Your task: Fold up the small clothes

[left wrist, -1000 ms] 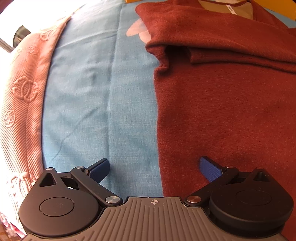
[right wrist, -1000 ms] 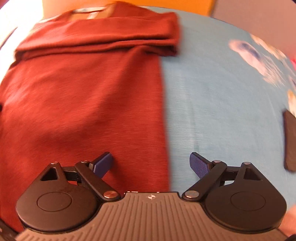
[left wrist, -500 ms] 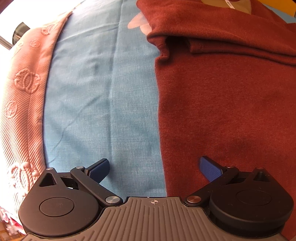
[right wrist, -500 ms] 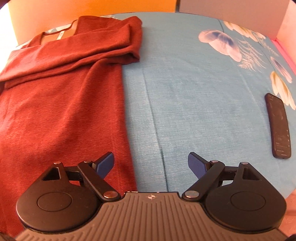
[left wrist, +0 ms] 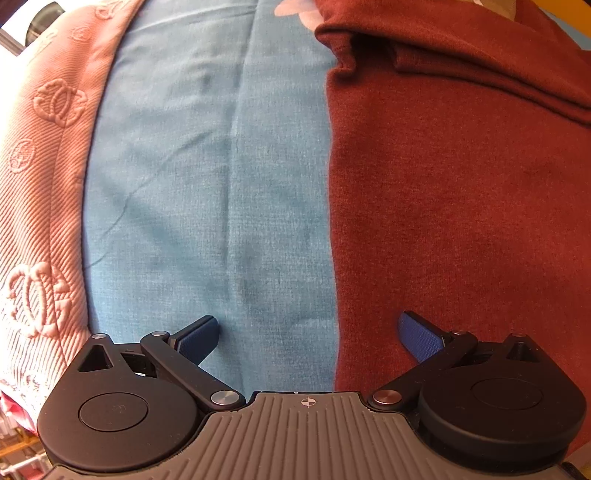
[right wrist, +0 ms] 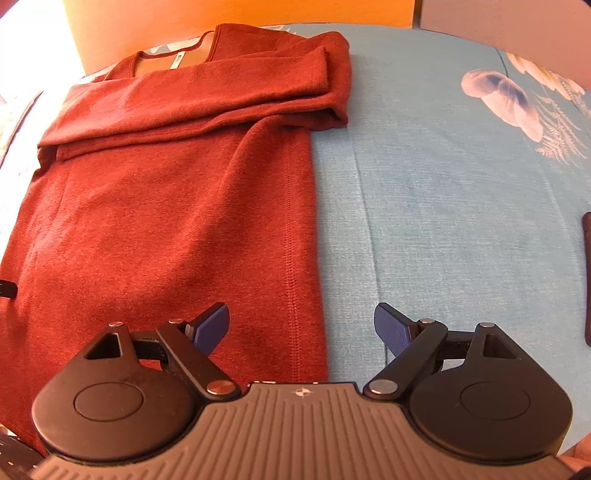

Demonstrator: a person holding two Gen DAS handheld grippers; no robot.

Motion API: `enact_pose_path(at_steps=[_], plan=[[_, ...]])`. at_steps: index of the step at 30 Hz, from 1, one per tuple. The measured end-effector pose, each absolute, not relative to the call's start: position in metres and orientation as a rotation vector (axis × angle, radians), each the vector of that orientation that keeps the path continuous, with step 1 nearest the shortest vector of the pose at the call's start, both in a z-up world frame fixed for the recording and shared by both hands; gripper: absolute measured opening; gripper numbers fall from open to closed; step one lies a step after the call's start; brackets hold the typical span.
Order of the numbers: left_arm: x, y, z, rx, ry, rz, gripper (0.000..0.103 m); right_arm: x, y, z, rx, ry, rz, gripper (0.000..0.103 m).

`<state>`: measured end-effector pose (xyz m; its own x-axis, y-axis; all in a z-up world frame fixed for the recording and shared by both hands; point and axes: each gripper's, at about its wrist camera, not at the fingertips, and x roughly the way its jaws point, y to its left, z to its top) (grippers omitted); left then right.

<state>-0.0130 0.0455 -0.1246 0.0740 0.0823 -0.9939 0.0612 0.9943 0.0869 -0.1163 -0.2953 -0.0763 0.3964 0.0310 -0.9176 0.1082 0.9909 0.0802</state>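
Rust-red top (right wrist: 166,206) cut off at left, both tools (left wrist: 308,334) (right wrist: 301,326) spread apart.

We see blue floral bedsheet (right wrist: 443,206), dark phone (right wrist: 587,280) at 3 o'clock, pink embossed blanket (left wrist: 40,177) at 9, orange headboard (right wrist: 236,14) at 12.

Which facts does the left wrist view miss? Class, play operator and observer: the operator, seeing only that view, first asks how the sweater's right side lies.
Observer: The sweater has a straight right edge, which runs down between the open fingers of the right gripper.
Operator: Where do the folded sleeves end?
Observer: The folded sleeves stick out slightly past that right edge.
Operator: Anything else nearby?
Observer: A dark flat object lies far right on the sheet, apart from the sweater.
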Motion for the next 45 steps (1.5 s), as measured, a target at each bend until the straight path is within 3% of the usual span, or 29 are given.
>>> enact_pose_path(at_steps=[8, 17, 26, 29, 31, 33, 35, 40, 41, 43, 45], plan=[[-0.071, 0.078, -0.116, -0.024, 1.533, -0.267, 0.103, -0.128, -0.318, -0.085, 0.334, 1.246, 0.087, 0.088], [-0.113, 0.129, -0.149, -0.688, 1.7, -0.493, 0.103, -0.157, -0.364, -0.105, 0.699, 1.463, 0.254, 0.091], [-0.114, 0.124, -0.155, -0.71, 1.709, -0.586, 0.103, -0.172, -0.351, -0.116, 0.743, 1.565, 0.332, 0.09], [-0.105, 0.113, -0.152, -0.661, 1.722, -0.586, 0.103, -0.171, -0.346, -0.114, 0.681, 1.575, 0.325, 0.078], [-0.098, 0.105, -0.152, -0.647, 1.722, -0.588, 0.103, -0.172, -0.347, -0.111, 0.623, 1.581, 0.305, 0.052], [-0.098, 0.1, -0.15, -0.625, 1.719, -0.602, 0.103, -0.174, -0.349, -0.11, 0.604, 1.582, 0.298, 0.035], [-0.098, 0.098, -0.152, -0.619, 1.722, -0.617, 0.103, -0.178, -0.355, -0.111, 0.651, 1.576, 0.305, 0.036], [-0.093, 0.102, -0.164, -0.707, 1.744, -0.599, 0.103, -0.175, -0.352, -0.12, 0.72, 1.581, 0.319, 0.062], [-0.092, 0.102, -0.165, -0.72, 1.745, -0.594, 0.103, -0.175, -0.351, -0.12, 0.722, 1.583, 0.326, 0.06], [-0.09, 0.103, -0.164, -0.715, 1.745, -0.574, 0.103, -0.172, -0.345, -0.119, 0.659, 1.597, 0.346, 0.043], [-0.083, 0.101, -0.152, -0.607, 1.757, -0.537, 0.103, -0.166, -0.338, -0.116, 0.584, 1.62, 0.343, 0.039]])
